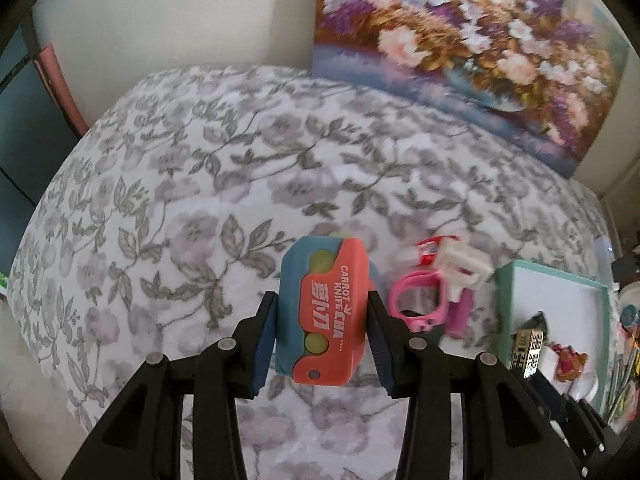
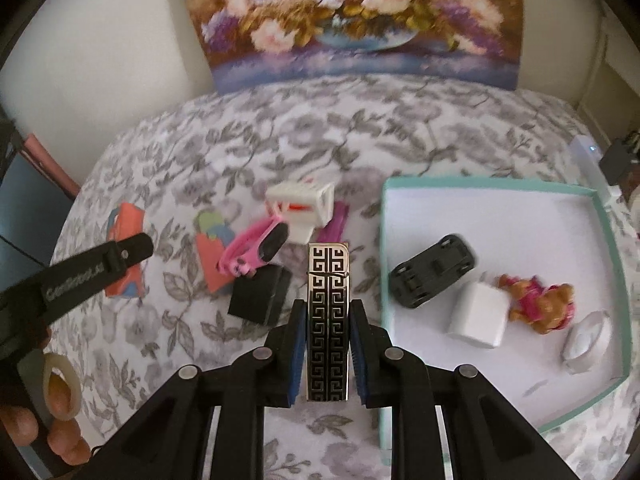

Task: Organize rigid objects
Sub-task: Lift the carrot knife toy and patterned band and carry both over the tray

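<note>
My left gripper is shut on an orange and blue carrot knife toy and holds it above the flowered cloth. The same toy shows at the left of the right wrist view, behind the left gripper's finger. My right gripper is shut on a black and silver patterned lighter, held upright just left of the teal-rimmed white box. The lighter also shows in the left wrist view.
In the box lie a black toy car, a white cube, a small bear figure and a clear oval piece. On the cloth lie a pink ring toy, a white block, a black box, another orange toy. A flower painting leans behind.
</note>
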`<act>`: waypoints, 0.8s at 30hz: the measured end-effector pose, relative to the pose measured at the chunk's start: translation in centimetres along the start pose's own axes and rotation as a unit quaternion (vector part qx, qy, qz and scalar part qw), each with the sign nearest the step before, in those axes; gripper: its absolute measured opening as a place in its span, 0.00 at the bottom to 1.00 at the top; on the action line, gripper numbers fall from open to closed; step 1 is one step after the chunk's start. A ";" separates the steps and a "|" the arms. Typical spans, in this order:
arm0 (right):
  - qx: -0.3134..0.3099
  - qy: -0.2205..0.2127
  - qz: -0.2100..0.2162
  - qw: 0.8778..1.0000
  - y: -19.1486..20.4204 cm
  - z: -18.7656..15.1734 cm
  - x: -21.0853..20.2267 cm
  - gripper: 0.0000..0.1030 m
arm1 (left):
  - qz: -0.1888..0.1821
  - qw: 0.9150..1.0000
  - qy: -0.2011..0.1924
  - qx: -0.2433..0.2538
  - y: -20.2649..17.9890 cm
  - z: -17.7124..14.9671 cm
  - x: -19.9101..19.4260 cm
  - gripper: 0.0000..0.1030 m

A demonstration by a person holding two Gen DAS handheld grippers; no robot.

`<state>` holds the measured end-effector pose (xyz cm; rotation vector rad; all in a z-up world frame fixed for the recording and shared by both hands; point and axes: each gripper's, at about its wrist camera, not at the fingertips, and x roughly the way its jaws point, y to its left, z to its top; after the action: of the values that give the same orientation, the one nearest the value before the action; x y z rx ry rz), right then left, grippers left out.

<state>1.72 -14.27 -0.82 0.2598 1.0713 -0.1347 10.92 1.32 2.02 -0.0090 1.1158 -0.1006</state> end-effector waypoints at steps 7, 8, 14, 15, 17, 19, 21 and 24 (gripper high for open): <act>0.051 -0.013 -0.028 0.998 -4.4 0.7 -0.9 0.21 | -0.027 0.999 -0.010 0.038 -3.5 -0.9 -1.2 0.43; 0.060 -0.015 -0.031 0.998 -5.2 0.8 -1.0 0.21 | -0.029 0.999 -0.010 0.045 -4.1 -1.0 -1.3 0.43; 0.111 -0.021 -0.040 0.993 -9.6 0.6 -1.6 0.21 | -0.055 0.994 -0.005 0.093 -8.5 -2.5 -1.9 0.43; 0.120 -0.022 -0.043 0.992 -10.4 0.6 -1.7 0.21 | -0.057 0.993 -0.004 0.102 -9.2 -2.8 -2.0 0.43; 0.134 -0.023 -0.050 0.989 -11.8 0.5 -1.9 0.21 | -0.061 0.991 -0.002 0.122 -10.8 -3.5 -2.1 0.43; 0.155 -0.026 -0.057 0.986 -13.5 0.2 -2.3 0.22 | -0.065 0.988 0.001 0.140 -12.3 -4.1 -2.2 0.43; 0.170 -0.026 -0.069 0.983 -14.8 0.0 -2.5 0.22 | -0.074 0.985 0.006 0.158 -13.7 -4.9 -2.3 0.43; 0.186 -0.025 -0.080 0.979 -16.4 -0.4 -2.7 0.22 | -0.081 0.981 0.014 0.177 -15.5 -5.8 -2.4 0.43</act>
<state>-3.74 -29.94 -0.98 0.5038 1.0125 -0.4858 3.47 -13.66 2.53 0.2207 1.1110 -0.4450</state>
